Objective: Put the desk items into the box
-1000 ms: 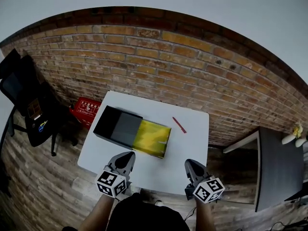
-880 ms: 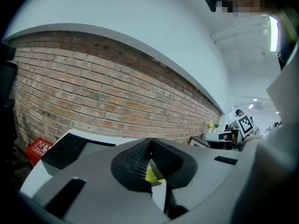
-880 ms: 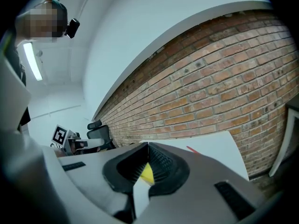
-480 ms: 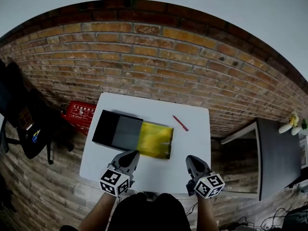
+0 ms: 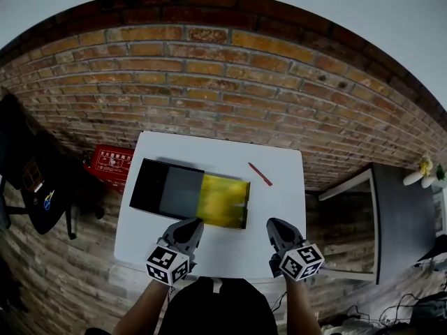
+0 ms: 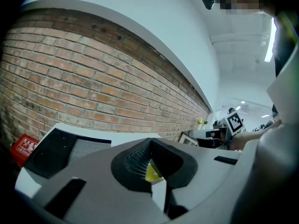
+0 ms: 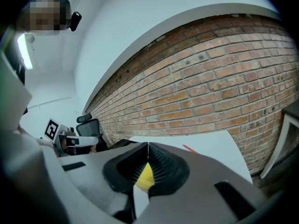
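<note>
A long black box with a grey inside lies on the white table. A flat yellow piece covers the box's right end. A red pen lies alone on the table right of the box; the right gripper view shows the pen too. My left gripper hovers at the table's near edge, just in front of the yellow piece, jaws shut and empty. My right gripper hangs at the near right edge, also shut and empty. In each gripper view the jaws meet at the tip.
A brick wall stands behind the table. A red crate and a black chair stand on the floor to the left. A dark side table with a small pale object stands to the right.
The head view has shifted a little, so the table sits slightly higher in frame. Both grippers stay shut near the table's front edge; box and pen have not moved.
</note>
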`<action>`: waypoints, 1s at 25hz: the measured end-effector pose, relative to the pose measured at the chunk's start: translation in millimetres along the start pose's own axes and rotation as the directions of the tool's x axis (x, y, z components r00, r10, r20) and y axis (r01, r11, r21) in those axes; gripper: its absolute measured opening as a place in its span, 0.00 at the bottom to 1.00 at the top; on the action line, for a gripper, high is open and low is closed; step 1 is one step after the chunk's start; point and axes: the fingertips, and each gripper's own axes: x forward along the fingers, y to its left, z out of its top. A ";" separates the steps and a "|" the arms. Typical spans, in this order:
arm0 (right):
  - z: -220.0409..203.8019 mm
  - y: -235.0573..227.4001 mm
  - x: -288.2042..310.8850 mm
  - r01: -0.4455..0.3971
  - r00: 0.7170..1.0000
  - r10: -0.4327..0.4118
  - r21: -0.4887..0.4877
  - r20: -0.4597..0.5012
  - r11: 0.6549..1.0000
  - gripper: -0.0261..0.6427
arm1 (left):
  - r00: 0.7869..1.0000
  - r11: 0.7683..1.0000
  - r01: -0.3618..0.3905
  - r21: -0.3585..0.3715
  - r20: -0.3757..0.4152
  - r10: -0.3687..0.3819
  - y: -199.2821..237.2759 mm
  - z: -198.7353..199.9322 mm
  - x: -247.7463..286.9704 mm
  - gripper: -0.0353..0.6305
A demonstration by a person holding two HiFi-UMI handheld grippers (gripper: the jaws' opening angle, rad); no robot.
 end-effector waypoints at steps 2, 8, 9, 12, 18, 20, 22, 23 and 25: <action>-5.1 -10.2 9.3 0.000 1.000 -0.001 -0.050 -0.031 0.999 0.07 | 1.000 1.000 -0.008 -0.006 -0.004 0.008 -1.3 -1.0 6.5 0.07; -15.5 -50.1 41.4 -0.021 0.993 0.001 -0.175 -0.118 0.984 0.07 | 0.999 0.999 -0.041 -0.025 0.001 0.041 -5.4 -1.2 35.8 0.07; -17.1 -57.0 46.9 -0.026 0.991 0.002 -0.184 -0.131 0.983 0.07 | 0.999 0.999 -0.045 -0.028 0.002 0.045 -6.2 -1.3 41.6 0.07; -23.4 -75.2 60.3 -0.039 0.986 0.007 -0.197 -0.165 0.980 0.07 | 0.998 0.997 -0.067 -0.038 -0.006 0.067 -8.0 -6.0 57.8 0.07; -36.5 -113.3 83.6 -0.044 0.975 -0.005 -0.214 -0.222 0.976 0.07 | 0.994 0.992 -0.105 -0.068 -0.014 0.104 -9.1 -17.3 86.9 0.07; -41.3 -125.9 92.7 -0.039 0.971 -0.015 -0.222 -0.238 0.974 0.07 | 0.993 0.991 -0.114 -0.074 -0.022 0.113 -9.0 -21.4 94.4 0.07; -44.3 -137.4 102.1 -0.036 0.967 -0.025 -0.233 -0.253 0.972 0.07 | 0.992 0.989 -0.123 -0.079 -0.031 0.121 -9.0 -25.2 101.0 0.07; -45.6 -142.8 106.9 -0.034 0.965 -0.029 -0.237 -0.259 0.971 0.07 | 0.992 0.989 -0.126 -0.078 -0.037 0.124 -8.7 -27.7 104.0 0.07; -48.6 -153.0 117.3 -0.030 0.962 -0.038 -0.245 -0.270 0.969 0.07 | 0.990 0.988 -0.134 -0.072 -0.049 0.130 -6.1 -33.9 109.1 0.07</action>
